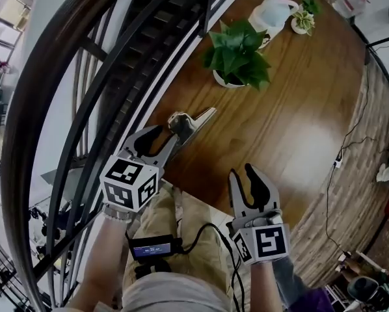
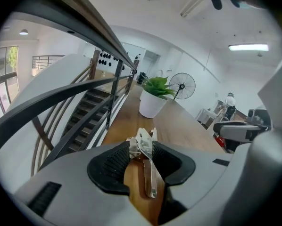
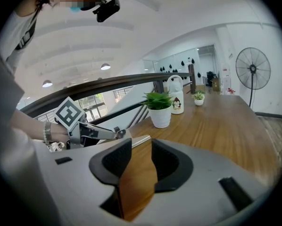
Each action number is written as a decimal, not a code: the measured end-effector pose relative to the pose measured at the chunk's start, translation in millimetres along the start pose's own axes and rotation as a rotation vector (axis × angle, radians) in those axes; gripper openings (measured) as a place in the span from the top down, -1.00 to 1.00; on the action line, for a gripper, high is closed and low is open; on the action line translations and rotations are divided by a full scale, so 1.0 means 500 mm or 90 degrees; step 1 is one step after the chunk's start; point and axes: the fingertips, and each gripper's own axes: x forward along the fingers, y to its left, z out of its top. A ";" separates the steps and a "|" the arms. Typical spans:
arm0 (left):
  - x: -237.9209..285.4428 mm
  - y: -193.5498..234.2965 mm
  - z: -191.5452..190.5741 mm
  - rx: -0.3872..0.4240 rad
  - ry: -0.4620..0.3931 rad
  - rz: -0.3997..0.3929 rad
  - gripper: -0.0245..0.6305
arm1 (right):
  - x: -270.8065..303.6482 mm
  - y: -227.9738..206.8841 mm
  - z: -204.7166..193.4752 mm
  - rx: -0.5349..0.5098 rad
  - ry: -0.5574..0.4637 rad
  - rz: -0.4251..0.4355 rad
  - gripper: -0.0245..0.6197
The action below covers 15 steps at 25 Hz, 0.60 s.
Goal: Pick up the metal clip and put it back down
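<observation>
Got the metal clip point(image 2: 145, 146) pinched across its wide head in the left tool point(image 1: 168, 134), with pads on both sides, down at the bench point(image 1: 279, 129) edge by the railing point(image 1: 84, 109). Looks light, stiff, slippery and springy — best held at that head, not the thin handle. Leaving the right tool point(image 1: 241, 171) gaping, nothing in it.
</observation>
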 end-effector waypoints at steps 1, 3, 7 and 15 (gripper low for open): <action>0.005 0.002 -0.004 -0.006 0.002 0.000 0.46 | 0.004 -0.002 -0.003 -0.001 0.002 0.003 0.48; 0.014 0.004 -0.008 -0.019 0.003 -0.001 0.46 | 0.012 -0.005 -0.007 -0.002 0.005 0.009 0.48; 0.034 0.008 -0.010 -0.034 0.005 -0.005 0.46 | 0.026 -0.011 -0.015 -0.005 0.011 0.016 0.48; 0.062 -0.002 -0.009 -0.026 0.018 -0.034 0.46 | 0.045 -0.020 -0.029 -0.006 0.024 0.025 0.48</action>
